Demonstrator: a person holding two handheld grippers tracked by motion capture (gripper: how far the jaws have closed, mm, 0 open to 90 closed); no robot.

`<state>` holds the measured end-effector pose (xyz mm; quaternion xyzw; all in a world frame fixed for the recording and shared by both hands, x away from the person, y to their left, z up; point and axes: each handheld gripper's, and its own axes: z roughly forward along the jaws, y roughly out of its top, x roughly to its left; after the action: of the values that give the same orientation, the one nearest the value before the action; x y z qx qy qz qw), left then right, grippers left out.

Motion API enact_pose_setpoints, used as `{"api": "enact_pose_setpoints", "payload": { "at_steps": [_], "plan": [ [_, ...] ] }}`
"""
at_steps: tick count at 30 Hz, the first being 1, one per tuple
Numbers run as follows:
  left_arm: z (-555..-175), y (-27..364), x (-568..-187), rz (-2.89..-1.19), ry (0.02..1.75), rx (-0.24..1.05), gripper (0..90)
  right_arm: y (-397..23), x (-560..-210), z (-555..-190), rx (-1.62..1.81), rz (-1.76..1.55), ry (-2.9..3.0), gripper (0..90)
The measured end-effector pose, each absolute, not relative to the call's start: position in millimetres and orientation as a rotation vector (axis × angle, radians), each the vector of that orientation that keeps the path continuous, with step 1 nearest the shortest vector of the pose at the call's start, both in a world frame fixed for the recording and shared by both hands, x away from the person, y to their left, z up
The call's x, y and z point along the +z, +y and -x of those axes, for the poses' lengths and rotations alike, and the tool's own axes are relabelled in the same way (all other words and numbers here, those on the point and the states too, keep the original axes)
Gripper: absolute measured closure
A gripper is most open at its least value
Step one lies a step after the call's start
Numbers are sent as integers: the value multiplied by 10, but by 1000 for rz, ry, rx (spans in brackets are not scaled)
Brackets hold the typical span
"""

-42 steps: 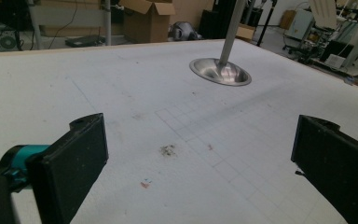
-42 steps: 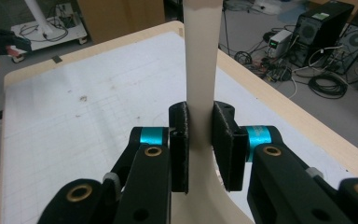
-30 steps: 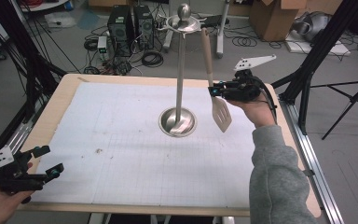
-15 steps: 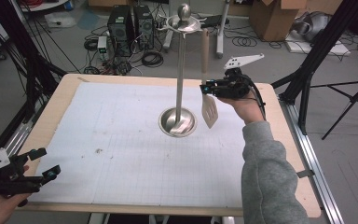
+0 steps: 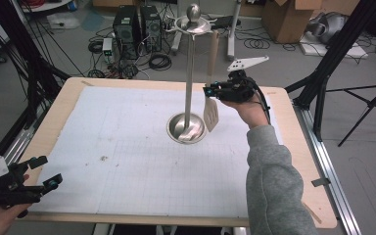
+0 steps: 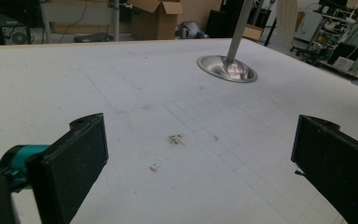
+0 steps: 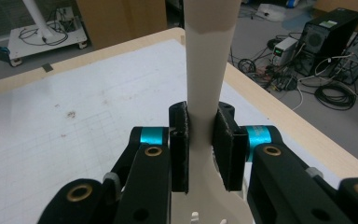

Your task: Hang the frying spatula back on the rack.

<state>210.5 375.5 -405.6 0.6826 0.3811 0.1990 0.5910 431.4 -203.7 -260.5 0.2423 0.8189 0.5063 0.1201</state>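
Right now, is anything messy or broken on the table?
Nothing looks broken or spilled. The white mat only has a few small dark smudges near its middle. The metal stand is upright on its round base, and the right gripper is shut on a pale wooden spatula beside it, held upright.

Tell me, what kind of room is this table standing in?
Probably a lab or workshop. Desktop computer towers stand on the floor among loose cables, cardboard boxes sit behind, and black tripod legs stand beside the table, where the right gripper holds a spatula.
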Motion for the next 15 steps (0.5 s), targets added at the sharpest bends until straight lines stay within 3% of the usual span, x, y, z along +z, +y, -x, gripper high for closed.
{"api": "enact_pose_setpoints", "payload": {
  "at_steps": [15],
  "plan": [
    [-2095, 3755, -4055, -1585, 890, 464, 41, -2026, -2616, -4310, 1490, -731, 2382, 744]
  ]
}}
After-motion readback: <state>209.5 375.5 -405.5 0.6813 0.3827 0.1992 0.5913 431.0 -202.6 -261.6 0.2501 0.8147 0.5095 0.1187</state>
